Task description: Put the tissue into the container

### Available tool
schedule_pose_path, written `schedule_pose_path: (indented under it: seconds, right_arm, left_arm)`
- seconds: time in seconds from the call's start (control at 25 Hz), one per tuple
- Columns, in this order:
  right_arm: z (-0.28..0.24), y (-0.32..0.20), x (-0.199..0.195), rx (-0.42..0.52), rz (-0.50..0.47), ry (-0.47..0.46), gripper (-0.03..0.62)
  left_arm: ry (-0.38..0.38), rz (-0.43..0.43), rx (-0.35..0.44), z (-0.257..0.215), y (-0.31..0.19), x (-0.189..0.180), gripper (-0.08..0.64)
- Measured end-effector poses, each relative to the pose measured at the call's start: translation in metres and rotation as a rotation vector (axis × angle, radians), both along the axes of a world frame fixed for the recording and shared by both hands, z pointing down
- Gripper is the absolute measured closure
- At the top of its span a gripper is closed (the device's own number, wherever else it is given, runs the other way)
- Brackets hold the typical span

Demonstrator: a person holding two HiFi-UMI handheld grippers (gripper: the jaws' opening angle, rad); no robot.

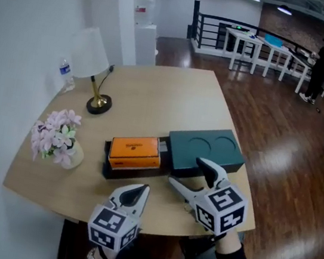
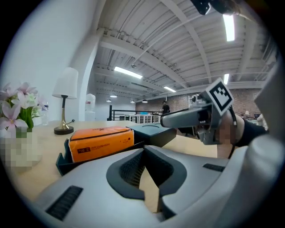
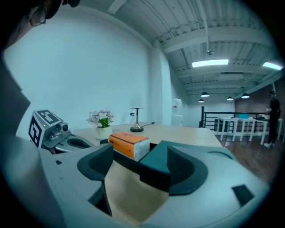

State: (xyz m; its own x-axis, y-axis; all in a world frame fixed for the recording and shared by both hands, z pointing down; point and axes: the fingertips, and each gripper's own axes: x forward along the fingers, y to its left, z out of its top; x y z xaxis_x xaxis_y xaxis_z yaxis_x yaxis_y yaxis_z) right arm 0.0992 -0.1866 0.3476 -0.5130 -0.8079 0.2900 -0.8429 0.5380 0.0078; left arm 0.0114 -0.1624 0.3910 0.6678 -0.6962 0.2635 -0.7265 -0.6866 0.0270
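Note:
An orange tissue pack (image 1: pixel 136 150) lies in a low dark container (image 1: pixel 106 170) in the middle of the tan table. A dark teal lid (image 1: pixel 207 149) with two round recesses rests against the container's right end. My left gripper (image 1: pixel 139 190) sits near the table's front edge, just in front of the container, its jaws shut with nothing held. My right gripper (image 1: pixel 187 172) stands open by the lid's front corner and grips nothing. The right gripper view shows the tissue pack (image 3: pixel 128 143) and the lid (image 3: pixel 156 162) beyond the open jaws. From the left gripper view, the pack (image 2: pixel 101 141) is ahead on the left.
A vase of pink flowers (image 1: pixel 58 136) stands at the table's left edge. A white-shaded lamp (image 1: pixel 96 68) and a water bottle (image 1: pixel 66 74) are behind it by the wall. Wooden floor lies to the right. White tables and a person (image 1: pixel 323 65) are far back.

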Motion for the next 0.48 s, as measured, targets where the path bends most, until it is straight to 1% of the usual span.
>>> schedule_pose_path:
  seconds: [0.04,0.08,0.12,0.2,0.24,0.28,0.32,0.4,0.48]
  right_arm:
    - [0.011,0.004,0.008,-0.012,0.047,-0.007,0.214]
    - [0.021,0.008,0.014,-0.022,0.091,-0.009,0.251]
    - [0.029,0.011,0.021,-0.028,0.135,-0.007,0.314]
    - [0.041,0.013,0.032,-0.029,0.224,0.001,0.487]
    - [0.045,0.013,0.036,-0.025,0.259,0.003,0.536]
    - [0.049,0.013,0.038,-0.021,0.286,0.003,0.546]
    - [0.053,0.012,0.04,-0.021,0.306,0.002,0.586]
    - [0.062,0.01,0.042,-0.033,0.323,-0.011,0.588]
    - [0.065,0.009,0.043,-0.049,0.324,-0.047,0.589]
  left_arm:
    - [0.002,0.0,0.0,0.001,0.0,0.004,0.56]
    - [0.006,-0.001,-0.001,0.002,-0.001,0.007,0.56]
    - [0.01,-0.004,0.0,0.003,-0.001,0.01,0.56]
    - [0.016,-0.013,-0.001,0.006,-0.005,0.014,0.56]
    - [0.017,-0.018,-0.003,0.008,-0.007,0.016,0.56]
    - [0.017,-0.023,-0.004,0.01,-0.009,0.018,0.56]
    - [0.015,-0.028,-0.005,0.012,-0.011,0.02,0.56]
    - [0.013,-0.037,-0.009,0.017,-0.015,0.023,0.56]
    - [0.022,-0.04,-0.019,0.02,-0.017,0.024,0.56]
